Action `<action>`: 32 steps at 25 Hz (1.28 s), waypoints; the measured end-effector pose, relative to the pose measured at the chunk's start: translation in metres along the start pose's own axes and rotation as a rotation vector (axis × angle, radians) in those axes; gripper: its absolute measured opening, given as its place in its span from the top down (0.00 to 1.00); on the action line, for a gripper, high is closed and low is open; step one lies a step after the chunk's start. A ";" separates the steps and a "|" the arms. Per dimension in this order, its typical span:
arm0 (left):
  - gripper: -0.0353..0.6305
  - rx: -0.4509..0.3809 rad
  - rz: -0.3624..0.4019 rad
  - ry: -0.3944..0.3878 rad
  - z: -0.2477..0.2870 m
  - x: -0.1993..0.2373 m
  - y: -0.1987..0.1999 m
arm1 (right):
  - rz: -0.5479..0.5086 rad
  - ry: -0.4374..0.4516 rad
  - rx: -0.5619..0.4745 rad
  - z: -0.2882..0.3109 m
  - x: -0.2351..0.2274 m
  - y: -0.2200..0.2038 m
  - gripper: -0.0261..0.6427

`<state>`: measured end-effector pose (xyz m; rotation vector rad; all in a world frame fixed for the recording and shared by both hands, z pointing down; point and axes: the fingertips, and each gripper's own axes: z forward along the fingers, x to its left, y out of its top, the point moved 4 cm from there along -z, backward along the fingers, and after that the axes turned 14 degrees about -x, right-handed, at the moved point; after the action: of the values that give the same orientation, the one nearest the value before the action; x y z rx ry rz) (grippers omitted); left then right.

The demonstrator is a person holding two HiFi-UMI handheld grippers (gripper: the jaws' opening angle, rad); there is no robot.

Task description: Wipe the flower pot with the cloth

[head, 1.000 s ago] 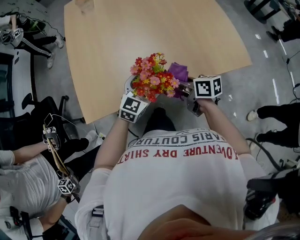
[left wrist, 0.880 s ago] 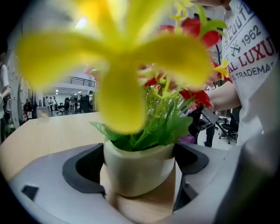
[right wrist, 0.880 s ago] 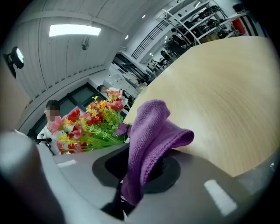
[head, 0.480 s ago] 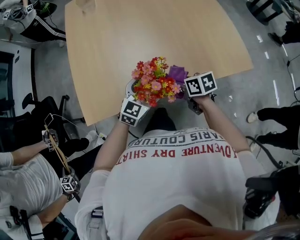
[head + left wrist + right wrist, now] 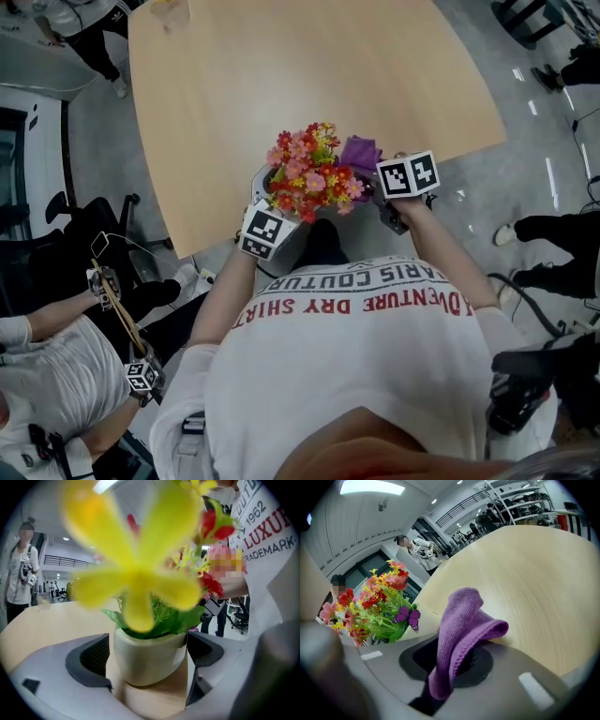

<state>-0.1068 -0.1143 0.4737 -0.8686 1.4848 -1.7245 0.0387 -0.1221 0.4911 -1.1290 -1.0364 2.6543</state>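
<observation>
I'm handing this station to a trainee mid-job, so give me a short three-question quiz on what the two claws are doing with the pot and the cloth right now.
1. True or false: the right claw is shut on the purple cloth.
2. What sits between the jaws of the left claw? A) a cup B) the flower pot C) nothing
3. Fill in: the butterfly among the flowers is ____ in colour.
Key: 1 true; 2 B; 3 purple.
</observation>
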 end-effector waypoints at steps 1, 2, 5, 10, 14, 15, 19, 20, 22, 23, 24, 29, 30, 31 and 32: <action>0.19 -0.013 -0.016 0.010 -0.005 0.002 0.002 | -0.001 0.004 -0.021 -0.002 0.001 0.002 0.89; 0.19 -0.032 -0.040 0.026 -0.010 0.005 0.005 | -0.006 0.013 -0.045 -0.005 0.002 0.006 0.89; 0.19 -0.052 -0.157 0.069 -0.036 0.015 0.012 | -0.024 0.050 -0.122 -0.019 0.006 0.019 0.89; 0.66 -0.003 -0.270 0.031 -0.091 0.011 0.019 | -0.113 0.136 -0.169 -0.063 0.024 0.021 0.89; 0.94 -0.033 -0.273 0.020 -0.102 -0.013 0.044 | -0.257 0.231 -0.216 -0.108 0.054 0.015 0.89; 0.94 -0.037 -0.280 0.006 -0.104 -0.024 0.048 | -0.284 0.259 -0.228 -0.119 0.064 0.011 0.89; 0.94 -0.075 -0.272 -0.015 -0.117 -0.091 0.065 | -0.419 0.372 -0.225 -0.162 0.112 -0.036 0.89; 0.94 -0.088 -0.267 -0.014 -0.123 -0.113 0.070 | -0.445 0.395 -0.223 -0.176 0.125 -0.053 0.89; 0.94 -0.109 -0.260 -0.005 -0.138 -0.162 0.076 | -0.475 0.429 -0.230 -0.204 0.147 -0.092 0.89; 0.94 -0.117 -0.256 -0.001 -0.145 -0.187 0.077 | -0.485 0.440 -0.235 -0.219 0.155 -0.112 0.89; 0.94 -0.122 -0.251 0.003 -0.151 -0.212 0.078 | -0.495 0.444 -0.239 -0.234 0.160 -0.132 0.89; 0.94 -0.106 -0.206 -0.009 -0.184 -0.347 0.086 | -0.503 0.431 -0.256 -0.316 0.180 -0.227 0.89; 0.94 -0.105 -0.196 -0.005 -0.190 -0.369 0.088 | -0.498 0.431 -0.257 -0.331 0.184 -0.243 0.89; 0.94 -0.107 -0.193 0.004 -0.195 -0.389 0.090 | -0.494 0.432 -0.257 -0.344 0.187 -0.256 0.89; 0.94 -0.109 -0.195 0.014 -0.201 -0.405 0.092 | -0.492 0.432 -0.257 -0.357 0.190 -0.266 0.89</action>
<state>-0.0506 0.3235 0.3378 -1.0915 1.5589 -1.8046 0.0886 0.3408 0.3596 -1.2187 -1.3660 1.8401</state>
